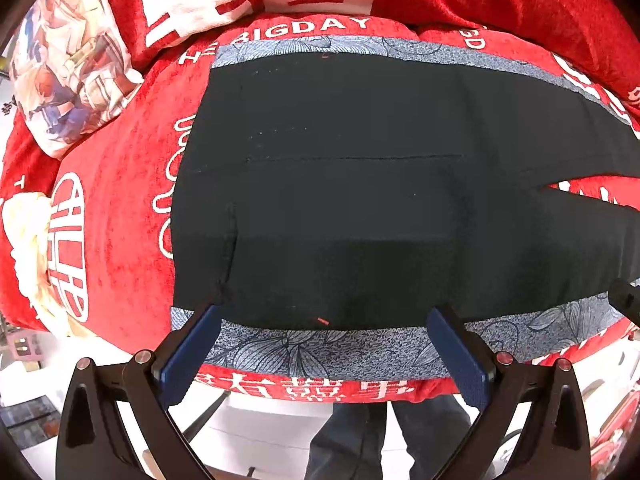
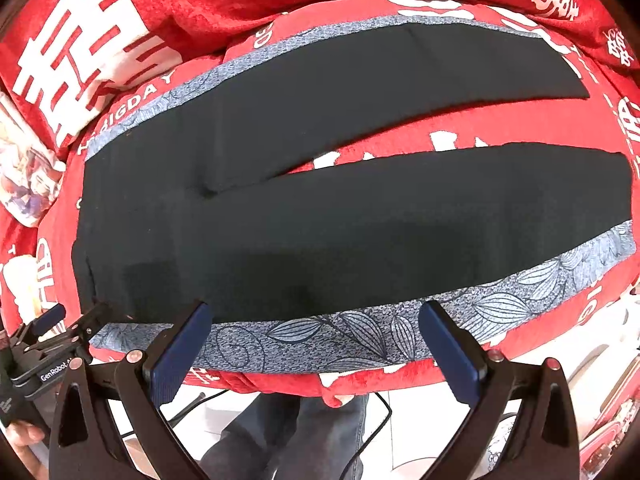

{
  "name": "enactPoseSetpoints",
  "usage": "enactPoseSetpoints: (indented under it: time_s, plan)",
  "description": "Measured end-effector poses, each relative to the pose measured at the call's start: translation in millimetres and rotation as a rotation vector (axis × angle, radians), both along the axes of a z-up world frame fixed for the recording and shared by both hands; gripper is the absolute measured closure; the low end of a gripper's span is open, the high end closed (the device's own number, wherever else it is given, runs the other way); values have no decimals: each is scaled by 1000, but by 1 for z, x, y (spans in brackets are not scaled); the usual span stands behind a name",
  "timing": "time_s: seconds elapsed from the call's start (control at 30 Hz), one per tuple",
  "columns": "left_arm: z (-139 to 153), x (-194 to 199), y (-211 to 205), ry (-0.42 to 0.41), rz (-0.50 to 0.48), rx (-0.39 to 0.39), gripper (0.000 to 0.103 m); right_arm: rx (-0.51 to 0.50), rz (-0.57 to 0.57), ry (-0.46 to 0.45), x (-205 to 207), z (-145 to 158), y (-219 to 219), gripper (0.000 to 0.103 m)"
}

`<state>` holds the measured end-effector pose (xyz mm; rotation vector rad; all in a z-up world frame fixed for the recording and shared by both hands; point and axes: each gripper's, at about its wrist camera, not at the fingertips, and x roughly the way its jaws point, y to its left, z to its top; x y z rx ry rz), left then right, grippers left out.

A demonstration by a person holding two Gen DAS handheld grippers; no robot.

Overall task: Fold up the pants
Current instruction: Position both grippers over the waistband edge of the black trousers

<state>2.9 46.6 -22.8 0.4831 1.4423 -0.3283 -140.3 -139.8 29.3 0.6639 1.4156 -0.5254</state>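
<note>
On red blanket: black pants flat, legs splayed rightward. Left gripper fingers apart at waist-end hem; right gripper fingers apart, empty.

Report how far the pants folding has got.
Done: the black pants lie spread flat on the red blanket, legs apart. In hand: nothing; the left hand-held gripper and right hand-held gripper sit open at the near patterned edge. Left: every fold, as no layer is doubled over yet.
</note>
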Motion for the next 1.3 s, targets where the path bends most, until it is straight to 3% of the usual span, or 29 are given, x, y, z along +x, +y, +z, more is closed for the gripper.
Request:
enactPoseSetpoints:
  time_s: [1.3]
  plan:
    - [5, -1, 16, -8, -40, -30, 0, -99, 22, 15, 9, 11, 29, 0]
